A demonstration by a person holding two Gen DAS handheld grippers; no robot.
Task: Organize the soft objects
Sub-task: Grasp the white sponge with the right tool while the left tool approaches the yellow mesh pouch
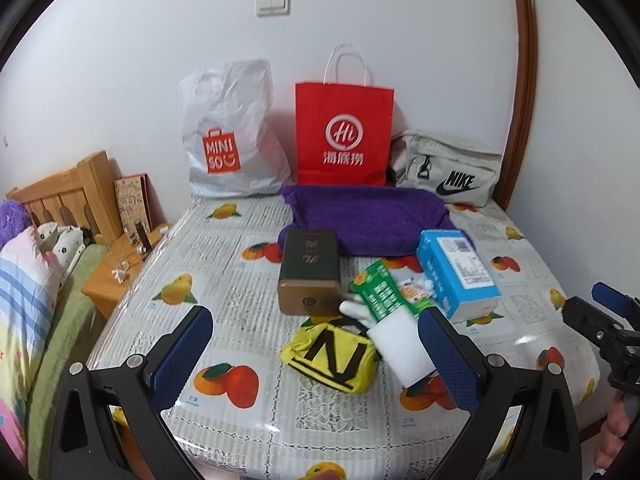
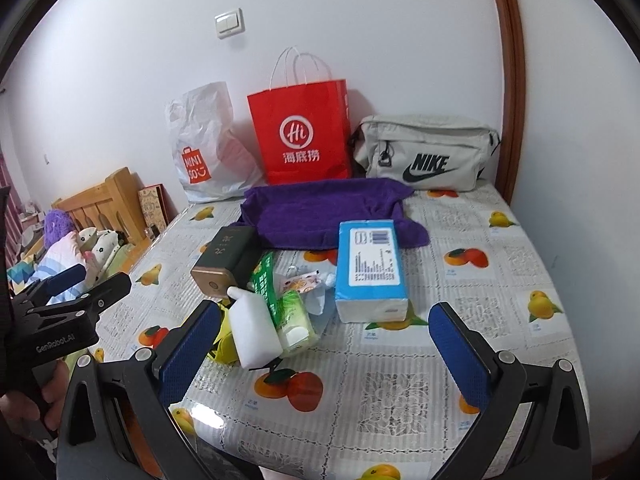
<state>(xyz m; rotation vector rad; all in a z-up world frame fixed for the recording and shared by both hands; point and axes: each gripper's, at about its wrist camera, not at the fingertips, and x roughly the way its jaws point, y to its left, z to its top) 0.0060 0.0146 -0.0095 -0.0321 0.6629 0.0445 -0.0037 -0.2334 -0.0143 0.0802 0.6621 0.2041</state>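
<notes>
both tongs, left tongs (image 1: 316,344) and right tongs (image 2: 324,344), are spread and pinch nothing. the soft items sit mid-counter (image 2: 480,340): yellow pouch (image 1: 332,356) and white sponge (image 1: 400,346) toward the near edge, purple towel (image 1: 360,216) toward the far edge. take the pouch first; pinch its middle, and lift clear of the brown box (image 1: 310,272).

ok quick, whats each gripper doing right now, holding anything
Left gripper: open, holding nothing, fingers either side of the yellow pouch.
Right gripper: open, holding nothing, above the table.
</notes>
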